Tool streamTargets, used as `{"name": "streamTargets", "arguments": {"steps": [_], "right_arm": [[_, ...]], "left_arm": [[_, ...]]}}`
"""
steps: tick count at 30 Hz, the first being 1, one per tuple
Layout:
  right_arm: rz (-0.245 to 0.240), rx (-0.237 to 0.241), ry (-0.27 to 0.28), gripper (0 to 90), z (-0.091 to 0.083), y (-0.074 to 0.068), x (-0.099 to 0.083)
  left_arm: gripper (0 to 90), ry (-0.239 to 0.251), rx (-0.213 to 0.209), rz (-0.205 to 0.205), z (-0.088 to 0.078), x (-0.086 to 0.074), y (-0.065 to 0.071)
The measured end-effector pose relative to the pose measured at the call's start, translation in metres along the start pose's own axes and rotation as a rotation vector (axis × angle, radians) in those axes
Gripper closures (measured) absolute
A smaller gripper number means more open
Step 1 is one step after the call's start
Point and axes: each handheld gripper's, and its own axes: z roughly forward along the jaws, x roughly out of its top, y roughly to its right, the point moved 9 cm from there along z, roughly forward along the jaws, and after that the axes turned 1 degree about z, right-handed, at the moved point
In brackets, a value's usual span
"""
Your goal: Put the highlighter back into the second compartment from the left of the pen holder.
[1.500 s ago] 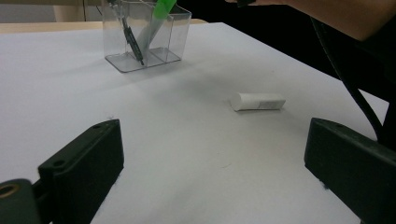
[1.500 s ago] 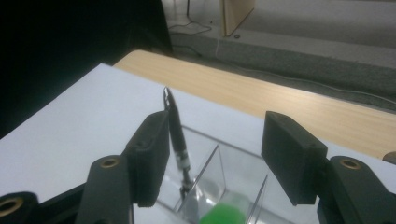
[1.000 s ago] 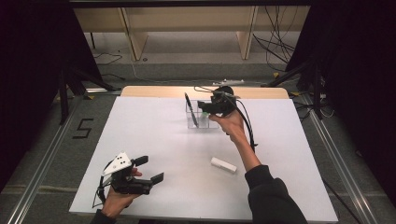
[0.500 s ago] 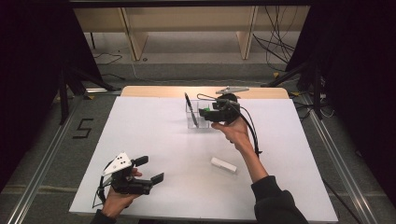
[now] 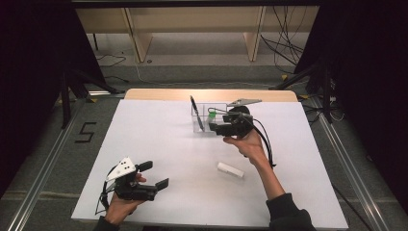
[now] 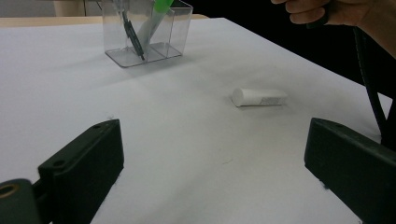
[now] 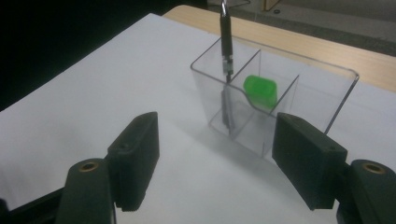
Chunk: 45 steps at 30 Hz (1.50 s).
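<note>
A smooth white desk (image 5: pixel 159 139) is seen, and on it a clear plastic divided holder (image 7: pixel 299 88) with a green-capped marker (image 7: pixel 260 91) and a thin black pen (image 7: pixel 226 42) inside. The right tool (image 5: pixel 217 128) is held just beside the holder, its jaws wide, just opened further, nothing between. A white chalk-like cylinder (image 5: pixel 230 169) lies nearer. The left tool (image 5: pixel 154 175) is wide open, well apart.

Lab — curtained rig (image 5: pixel 43 57), cables (image 5: pixel 284 45)
</note>
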Motion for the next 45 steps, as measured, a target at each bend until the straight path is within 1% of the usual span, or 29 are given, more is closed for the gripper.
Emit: {"name": "streamTargets", "arguments": {"steps": [2,3,4,9,10,14,19,24,25,27,29,31,36,45], "right_arm": [[-0.008,0.010,-0.015,31.9,-0.002,-0.003,-0.004],[-0.021,0.012,-0.033,31.6,-0.004,-0.004,-0.010],[-0.021,0.012,-0.033,31.6,-0.004,-0.004,-0.010],[-0.059,0.001,-0.082,31.3,-0.006,-0.004,-0.024],[-0.063,-0.002,-0.086,31.4,-0.007,-0.005,-0.026],[-0.067,0.014,-0.102,31.4,-0.008,-0.007,-0.035],[-0.071,0.026,-0.106,31.0,-0.011,-0.010,-0.044],[-0.084,0.033,-0.116,30.2,-0.014,-0.013,-0.055],[-0.091,0.033,-0.128,29.8,-0.014,-0.014,-0.057],[-0.105,0.026,-0.139,29.5,-0.014,-0.014,-0.058],[-0.105,0.032,-0.145,29.6,-0.014,-0.016,-0.060],[-0.116,0.030,-0.158,29.6,-0.013,-0.017,-0.062],[-0.137,0.043,-0.190,29.5,-0.011,-0.023,-0.068],[-0.144,0.063,-0.230,29.2,-0.008,-0.026,-0.078]], "left_arm": [[4.2,0.000,0.000,0.000,0.000,0.000,0.000],[4.2,0.000,0.000,0.000,0.000,0.000,0.000],[4.2,0.000,0.000,0.000,0.000,0.000,0.000],[4.2,-0.005,0.002,0.003,0.000,-0.001,-0.001],[4.2,-0.004,0.002,0.002,0.000,-0.001,-0.001],[4.2,-0.004,0.005,0.000,0.000,-0.001,-0.001],[4.2,-0.005,0.007,0.001,0.000,-0.001,-0.001],[4.2,-0.009,0.008,0.004,0.000,-0.002,-0.001],[4.2,-0.009,0.008,0.004,0.000,-0.002,-0.001],[4.2,-0.008,0.009,0.005,0.000,-0.001,-0.001],[4.2,-0.006,0.008,0.003,0.000,-0.001,-0.001],[4.2,-0.006,0.008,0.003,-0.001,-0.001,-0.001],[4.2,-0.002,0.007,-0.002,-0.001,-0.001,-0.001],[4.2,-0.007,0.010,-0.001,0.000,-0.001,-0.002]]}}
